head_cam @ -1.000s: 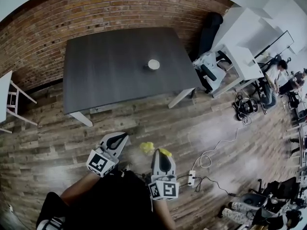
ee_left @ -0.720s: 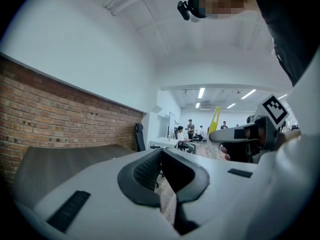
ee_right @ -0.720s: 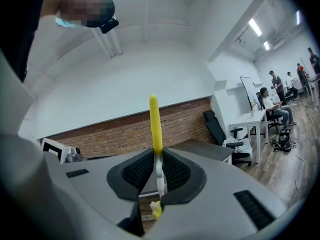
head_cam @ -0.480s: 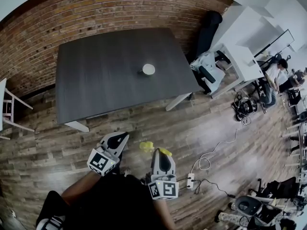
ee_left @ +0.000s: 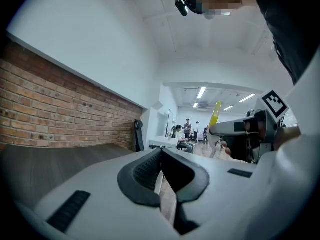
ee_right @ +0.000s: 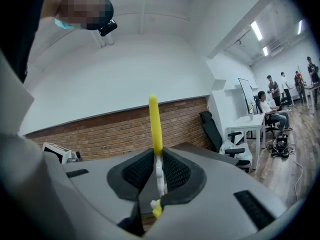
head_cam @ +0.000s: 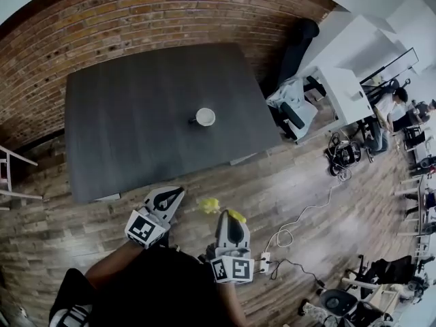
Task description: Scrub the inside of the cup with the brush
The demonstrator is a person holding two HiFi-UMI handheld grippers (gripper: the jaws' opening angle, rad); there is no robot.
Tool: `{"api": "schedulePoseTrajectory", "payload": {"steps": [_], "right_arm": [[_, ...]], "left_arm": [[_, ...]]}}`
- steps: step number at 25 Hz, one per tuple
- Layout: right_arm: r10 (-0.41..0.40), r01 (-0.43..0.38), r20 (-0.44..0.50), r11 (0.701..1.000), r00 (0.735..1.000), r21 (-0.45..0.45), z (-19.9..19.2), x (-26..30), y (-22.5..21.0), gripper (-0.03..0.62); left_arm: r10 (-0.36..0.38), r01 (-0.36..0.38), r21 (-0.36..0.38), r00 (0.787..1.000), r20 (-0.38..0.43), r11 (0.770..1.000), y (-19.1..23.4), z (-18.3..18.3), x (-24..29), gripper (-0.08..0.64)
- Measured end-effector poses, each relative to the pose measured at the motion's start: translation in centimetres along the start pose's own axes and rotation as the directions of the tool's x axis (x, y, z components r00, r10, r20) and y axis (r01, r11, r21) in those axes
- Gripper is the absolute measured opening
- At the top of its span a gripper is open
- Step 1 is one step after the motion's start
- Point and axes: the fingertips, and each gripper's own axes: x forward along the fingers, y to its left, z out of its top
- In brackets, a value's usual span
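Observation:
A small white cup (head_cam: pixel 204 116) stands alone on the dark grey table (head_cam: pixel 122 128), well ahead of both grippers. My right gripper (head_cam: pixel 227 218) is shut on a brush (head_cam: pixel 209 205) with a yellow handle. In the right gripper view the brush (ee_right: pixel 155 121) rises upright from between the pads of that gripper (ee_right: pixel 158 173). My left gripper (head_cam: pixel 173 196) is shut with nothing in it; in its own view the left gripper's (ee_left: pixel 161 173) pads meet. The right gripper (ee_left: pixel 250 134) and the brush (ee_left: pixel 216 114) also show there. Both grippers hang over the wooden floor, short of the table's near edge.
A brick wall (head_cam: pixel 136 19) runs behind the table. A black office chair (head_cam: pixel 298 39) and white desks (head_cam: pixel 344 87) stand to the right, with people (head_cam: pixel 388 107) beyond. Cables and a power strip (head_cam: pixel 266 257) lie on the floor by my right side.
The table and cup have slid nearer and leftward in the head view as the person walks toward them. Both grippers keep their places and stay shut.

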Motion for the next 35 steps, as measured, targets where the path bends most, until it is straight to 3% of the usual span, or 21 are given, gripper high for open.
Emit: {"api": "schedulePoseTrajectory", "payload": {"steps": [12, 19, 28, 35], "right_arm": [[-0.076, 0.076, -0.007, 0.997, 0.997, 0.003, 0.9, 15.0, -0.9, 0.069], [-0.064, 0.064, -0.024, 0.998, 0.998, -0.009, 0.9, 20.0, -2.3, 0.069], [0.068, -0.069, -0.069, 0.997, 0.995, -0.016, 0.1, 26.2, -5.7, 0.069], [0.23, -0.232, -0.127, 0.973, 0.965, -0.001, -0.8, 32.4, -9.2, 0.069]], "left_arm": [[-0.043, 0.043, -0.001, 0.997, -0.063, 0.999, 12.6, -0.2, 7.6, 0.034], [-0.026, 0.024, -0.024, 0.996, -0.091, 0.999, 15.7, -1.9, 10.8, 0.034], [0.064, -0.068, -0.028, 0.989, -0.132, 0.997, 17.9, -4.6, 16.2, 0.034], [0.189, -0.191, 0.0, 0.971, -0.148, 0.982, 20.2, -7.6, 21.5, 0.034]]}}
